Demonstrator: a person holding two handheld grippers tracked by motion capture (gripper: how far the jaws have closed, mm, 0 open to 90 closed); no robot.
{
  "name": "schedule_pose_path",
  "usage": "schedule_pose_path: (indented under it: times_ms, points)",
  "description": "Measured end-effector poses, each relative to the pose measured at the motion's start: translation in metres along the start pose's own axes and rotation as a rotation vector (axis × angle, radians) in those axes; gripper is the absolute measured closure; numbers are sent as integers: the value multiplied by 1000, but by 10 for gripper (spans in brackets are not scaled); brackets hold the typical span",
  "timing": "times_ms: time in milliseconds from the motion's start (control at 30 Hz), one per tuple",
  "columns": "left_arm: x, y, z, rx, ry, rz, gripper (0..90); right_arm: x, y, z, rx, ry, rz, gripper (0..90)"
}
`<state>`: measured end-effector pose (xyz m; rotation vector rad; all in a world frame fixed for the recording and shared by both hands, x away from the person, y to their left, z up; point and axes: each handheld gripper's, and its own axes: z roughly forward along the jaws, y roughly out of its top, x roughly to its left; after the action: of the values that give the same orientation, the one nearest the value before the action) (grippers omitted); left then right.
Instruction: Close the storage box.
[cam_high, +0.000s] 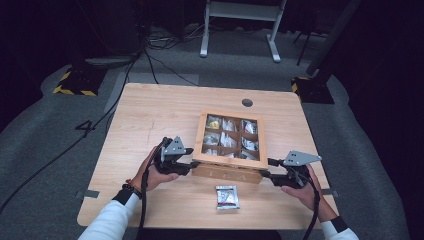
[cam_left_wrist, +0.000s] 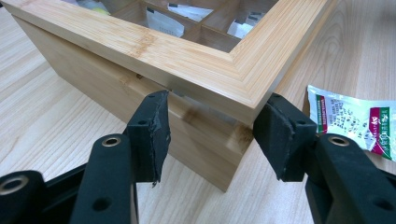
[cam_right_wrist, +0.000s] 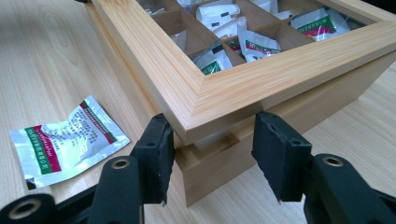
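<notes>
A bamboo tea box (cam_high: 200, 140) with a windowed lid stands mid-table, and sachets lie in its compartments. My left gripper (cam_high: 192, 164) is at its front left corner. In the left gripper view the lid corner (cam_left_wrist: 243, 93) lies between the jaws of the left gripper (cam_left_wrist: 212, 128), which stand open close beside it. My right gripper (cam_high: 267, 169) is at the front right corner. There the right gripper (cam_right_wrist: 212, 140) is open around the lid corner (cam_right_wrist: 210, 105). The lid sits slightly proud of the base, with a thin gap under its rim. A loose sachet (cam_high: 227, 196) lies in front of the box.
The wooden table (cam_high: 150, 115) has a round cable hole (cam_high: 247, 102) behind the box. The loose sachet (cam_left_wrist: 355, 121) (cam_right_wrist: 65, 140) lies flat between my two hands. Beyond the table are grey carpet, cables and a white desk frame (cam_high: 240, 25).
</notes>
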<state>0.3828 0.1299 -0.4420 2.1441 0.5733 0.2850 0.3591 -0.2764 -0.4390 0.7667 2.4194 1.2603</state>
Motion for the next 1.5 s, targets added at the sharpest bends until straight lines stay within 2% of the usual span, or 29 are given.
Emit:
schedule_pose_path:
  times_ms: [300,600,833,1067,1267,1400,1433,1500]
  points:
    - [-5,-5,2,28,-7,8,463,2,-7,2,29,7,8,479]
    - [-7,-6,-1,14,-6,8,466,4,-8,0,19,3,9,467]
    - [-10,-8,0,32,-8,11,457,7,-7,-3,4,5,6,451]
    - [-13,-7,1,47,-4,18,432,11,-8,-2,22,-2,-1,446]
    - [-16,-6,2,69,4,41,403,16,-8,-2,37,-21,-26,445]
    - [-14,-8,2,59,-14,13,395,16,-8,-3,38,-16,-24,445]
    - [-13,-8,3,63,-32,9,399,16,-9,-3,38,-14,-21,445]
    - [-14,-10,3,57,-30,13,399,15,-11,-3,30,-1,-7,446]
